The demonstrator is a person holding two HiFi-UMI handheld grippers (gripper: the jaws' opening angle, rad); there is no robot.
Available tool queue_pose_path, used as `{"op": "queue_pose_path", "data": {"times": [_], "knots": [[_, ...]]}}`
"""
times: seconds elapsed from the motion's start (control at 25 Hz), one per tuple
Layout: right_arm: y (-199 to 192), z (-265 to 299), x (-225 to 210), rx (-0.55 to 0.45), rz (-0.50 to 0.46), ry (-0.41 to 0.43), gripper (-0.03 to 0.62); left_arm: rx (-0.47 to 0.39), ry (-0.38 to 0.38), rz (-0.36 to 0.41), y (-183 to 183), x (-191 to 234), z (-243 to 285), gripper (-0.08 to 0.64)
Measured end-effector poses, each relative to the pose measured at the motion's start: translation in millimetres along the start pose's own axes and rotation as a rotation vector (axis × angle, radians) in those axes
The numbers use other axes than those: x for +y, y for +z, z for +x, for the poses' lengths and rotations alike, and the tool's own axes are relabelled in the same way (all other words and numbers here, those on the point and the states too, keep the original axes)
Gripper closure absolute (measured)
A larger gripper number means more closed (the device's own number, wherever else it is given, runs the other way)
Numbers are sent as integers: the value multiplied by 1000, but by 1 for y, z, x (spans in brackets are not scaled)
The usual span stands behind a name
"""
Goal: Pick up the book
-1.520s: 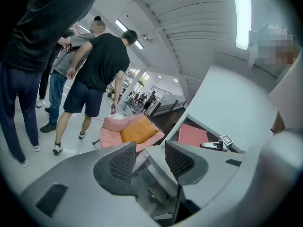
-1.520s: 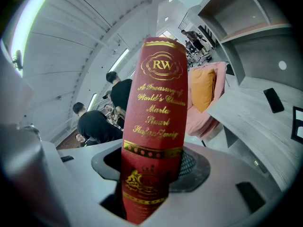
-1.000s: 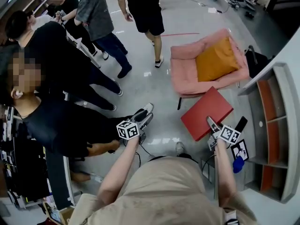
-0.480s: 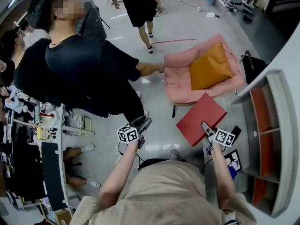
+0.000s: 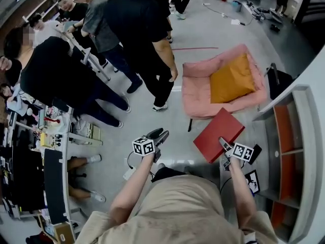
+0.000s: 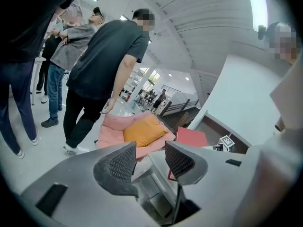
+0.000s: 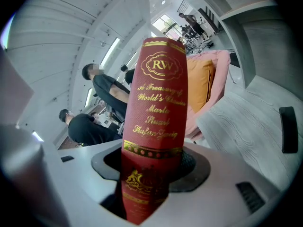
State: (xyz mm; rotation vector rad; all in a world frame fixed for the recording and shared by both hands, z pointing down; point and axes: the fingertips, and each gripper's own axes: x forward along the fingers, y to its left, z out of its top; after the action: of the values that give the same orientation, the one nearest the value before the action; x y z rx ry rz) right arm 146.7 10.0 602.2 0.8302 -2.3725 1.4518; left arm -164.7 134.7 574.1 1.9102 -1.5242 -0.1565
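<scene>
The red book [image 5: 218, 134] with gold lettering on its spine [image 7: 156, 112] hangs in the air above the floor. My right gripper [image 5: 223, 144] is shut on it, both pads pressed to its covers at the near end. In the left gripper view the book [image 6: 191, 137] shows small at the right, past the jaws. My left gripper [image 5: 157, 134] is held out level at the left, open, with nothing between its pads [image 6: 120, 163].
A pink armchair [image 5: 203, 88] with an orange cushion [image 5: 232, 78] stands just beyond the book. A grey shelf unit [image 5: 297, 151] with orange backs runs along the right. Several people [image 5: 137, 34] stand at the upper left, and a cluttered table [image 5: 51, 131] lies at the left.
Both grippers have sunk a little in the view, the book coming with the right one. The people behind have shifted about, and one now stands close to the armchair.
</scene>
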Motion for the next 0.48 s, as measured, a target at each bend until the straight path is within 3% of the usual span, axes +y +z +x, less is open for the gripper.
{"op": "queue_pose_path", "data": {"times": [0.48], "knots": [[-27,35,13,46,1,-34,347,98,-5,36,1,46,-1,377]]}}
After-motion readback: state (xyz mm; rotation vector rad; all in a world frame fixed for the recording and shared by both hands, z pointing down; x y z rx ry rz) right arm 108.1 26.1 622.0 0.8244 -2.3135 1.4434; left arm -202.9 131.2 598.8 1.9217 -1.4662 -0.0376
